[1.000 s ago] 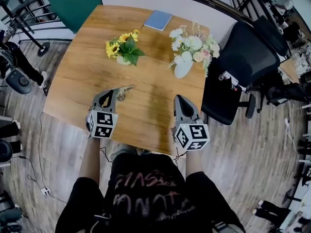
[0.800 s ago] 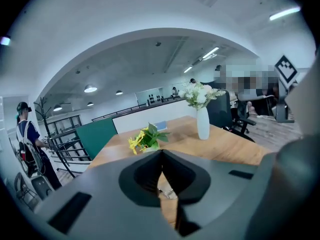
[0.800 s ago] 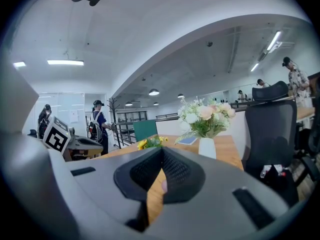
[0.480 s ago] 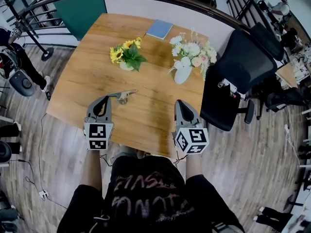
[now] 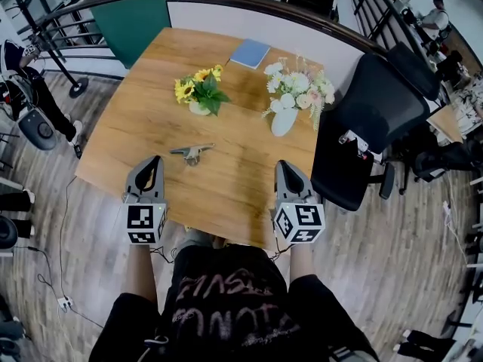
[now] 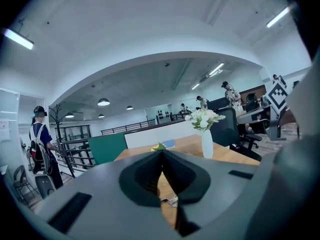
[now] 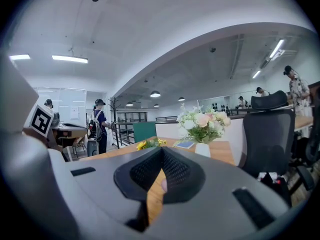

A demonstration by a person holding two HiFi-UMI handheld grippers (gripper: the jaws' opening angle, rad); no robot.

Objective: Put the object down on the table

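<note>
A small grey metal object (image 5: 192,153) lies on the wooden table (image 5: 128,119), free of both grippers. In the head view my left gripper (image 5: 154,159) is at the near left edge of the table, a short way to the object's left and nearer me, jaws shut with nothing in them. In the left gripper view the left gripper (image 6: 162,152) has its jaws meeting, and a bit of the object (image 6: 171,201) shows below them. My right gripper (image 5: 280,164) is over the near right edge, also shut and empty; the right gripper (image 7: 161,149) shows its jaws meeting in its own view.
A pot of sunflowers (image 5: 200,96) and a white vase of pale flowers (image 5: 290,96) stand mid-table, with a blue book (image 5: 250,53) at the far edge. A black office chair (image 5: 377,119) stands right of the table. People stand beyond a railing.
My left gripper has drawn back toward me and to the left, away from the grey object, which stays on the table. The right gripper has hardly moved.
</note>
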